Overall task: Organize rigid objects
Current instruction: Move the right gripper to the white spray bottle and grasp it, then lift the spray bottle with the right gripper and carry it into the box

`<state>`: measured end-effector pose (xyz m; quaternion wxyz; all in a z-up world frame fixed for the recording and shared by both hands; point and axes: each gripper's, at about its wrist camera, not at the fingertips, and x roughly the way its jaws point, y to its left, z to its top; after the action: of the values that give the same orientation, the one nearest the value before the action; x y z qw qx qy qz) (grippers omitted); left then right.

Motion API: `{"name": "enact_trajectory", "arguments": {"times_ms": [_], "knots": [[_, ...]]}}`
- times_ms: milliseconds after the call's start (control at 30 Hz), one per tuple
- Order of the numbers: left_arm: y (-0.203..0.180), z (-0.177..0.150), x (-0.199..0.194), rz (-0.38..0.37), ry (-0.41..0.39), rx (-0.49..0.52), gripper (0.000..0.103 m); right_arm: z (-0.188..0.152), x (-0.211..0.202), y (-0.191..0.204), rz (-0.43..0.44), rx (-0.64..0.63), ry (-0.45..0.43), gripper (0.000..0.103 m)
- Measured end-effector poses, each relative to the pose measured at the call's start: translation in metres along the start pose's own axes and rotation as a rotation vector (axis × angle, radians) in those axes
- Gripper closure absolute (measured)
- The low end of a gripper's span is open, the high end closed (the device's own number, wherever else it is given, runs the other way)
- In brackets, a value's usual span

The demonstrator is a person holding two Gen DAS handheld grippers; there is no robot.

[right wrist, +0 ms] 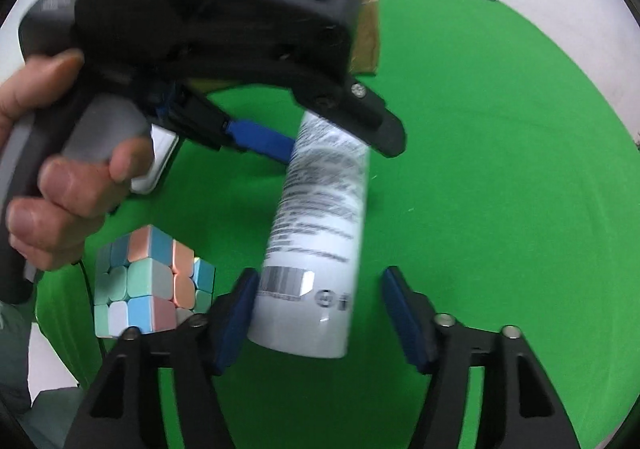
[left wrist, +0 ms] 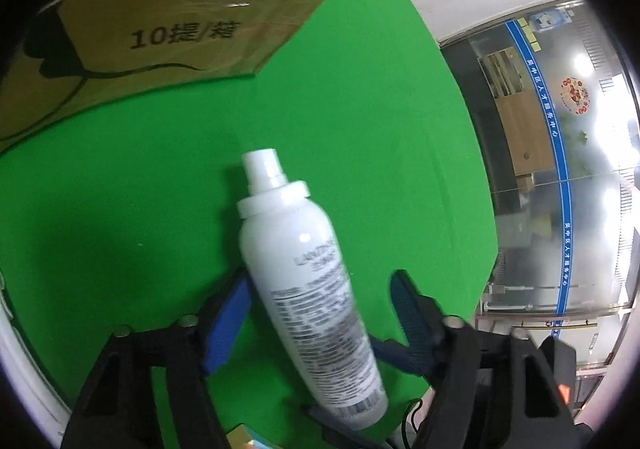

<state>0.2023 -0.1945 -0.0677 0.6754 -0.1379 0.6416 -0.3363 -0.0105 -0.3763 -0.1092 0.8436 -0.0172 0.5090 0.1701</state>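
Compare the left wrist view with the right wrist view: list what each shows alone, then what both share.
Left wrist only: a brown cardboard box with black print, and a glass wall with a blue stripe.

Right wrist only: a pastel puzzle cube, and the left tool with the person's hand gripping it.

Both: the white cylindrical spray bottle over the green cloth.

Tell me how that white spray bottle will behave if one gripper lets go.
The white spray bottle looks rigid, so probably won't flex. Its round, glossy body seems apt to slip and roll on the green table. Weight: cannot tell.
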Motion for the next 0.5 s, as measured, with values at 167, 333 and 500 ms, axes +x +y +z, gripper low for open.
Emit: {"name": "enact_trajectory", "arguments": {"times_ms": [167, 333, 500], "knots": [[0.004, -0.002, -0.003, 0.005, -0.014, -0.009, 0.054, 0.008, 0.005, 0.012, -0.063, -0.039, 0.004, 0.057], [0.0, -0.006, -0.017, -0.009, -0.061, 0.002, 0.054, 0.01, -0.004, 0.017, -0.085, -0.05, -0.023, 0.057], [-0.035, -0.016, -0.068, 0.014, -0.211, 0.092, 0.055, 0.021, -0.039, 0.032, -0.107, -0.068, -0.135, 0.058]]}}
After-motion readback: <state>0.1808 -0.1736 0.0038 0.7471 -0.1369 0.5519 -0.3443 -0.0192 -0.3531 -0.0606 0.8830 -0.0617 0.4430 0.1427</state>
